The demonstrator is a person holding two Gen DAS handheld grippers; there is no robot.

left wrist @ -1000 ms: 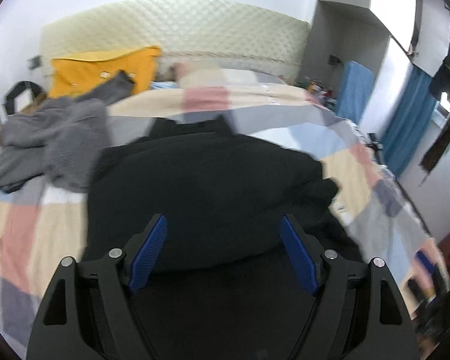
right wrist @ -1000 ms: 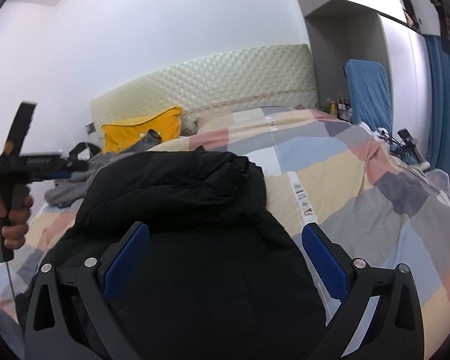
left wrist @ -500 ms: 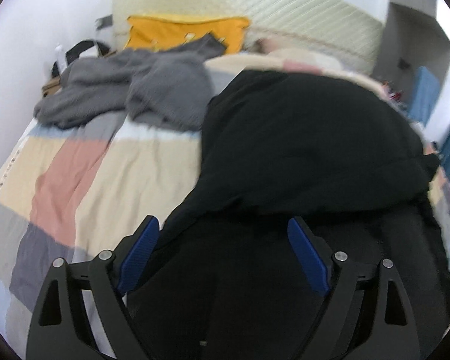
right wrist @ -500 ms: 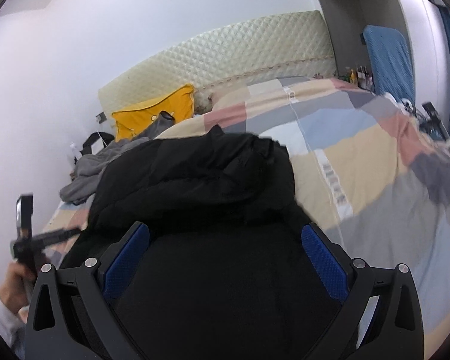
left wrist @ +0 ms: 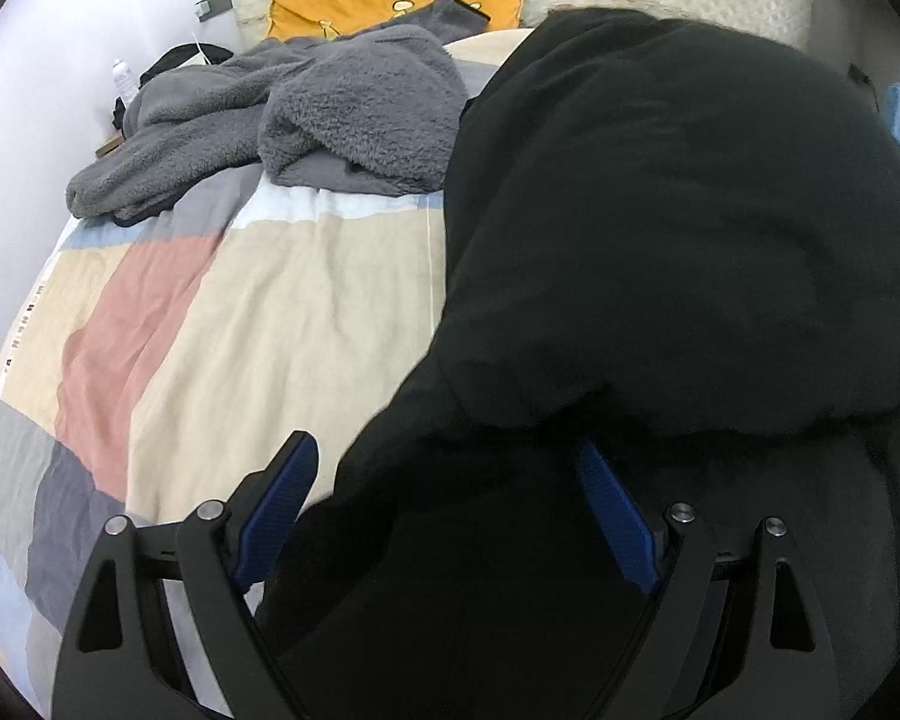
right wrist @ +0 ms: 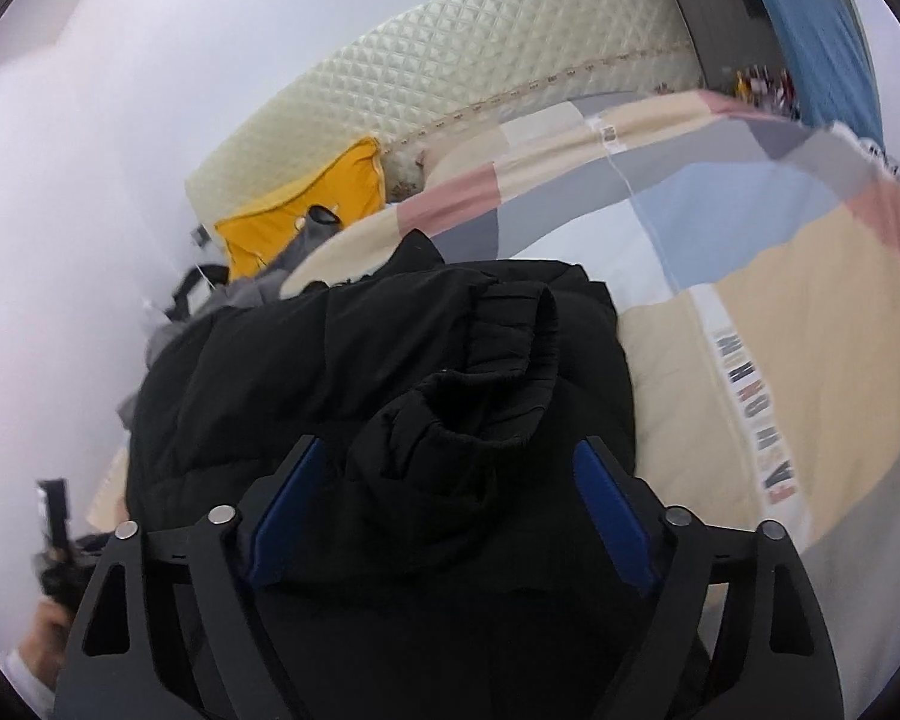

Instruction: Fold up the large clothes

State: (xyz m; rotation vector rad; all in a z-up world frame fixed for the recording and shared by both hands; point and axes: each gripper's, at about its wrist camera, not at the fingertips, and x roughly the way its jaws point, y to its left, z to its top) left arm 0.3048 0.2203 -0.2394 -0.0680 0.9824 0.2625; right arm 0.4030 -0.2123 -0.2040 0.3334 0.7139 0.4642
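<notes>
Left claw [left wrist: 447, 495]: matte black frame, two angled arms per side, triangular cut-out in each outer arm. Four round silver screw heads across linkage, two per side. Fingers [left wrist: 279, 498] lined with blue ribbed pads on inner faces, black outer shell.

Right claw [right wrist: 450, 498]: identical build; black frame, same triangular cut-outs, four silver screw heads, blue pads [right wrist: 612, 501] on inner finger faces.

Person's hand [right wrist: 45, 630], lower left of right wrist view: white sleeve cuff at wrist. View blurred there; no further detail legible.
</notes>
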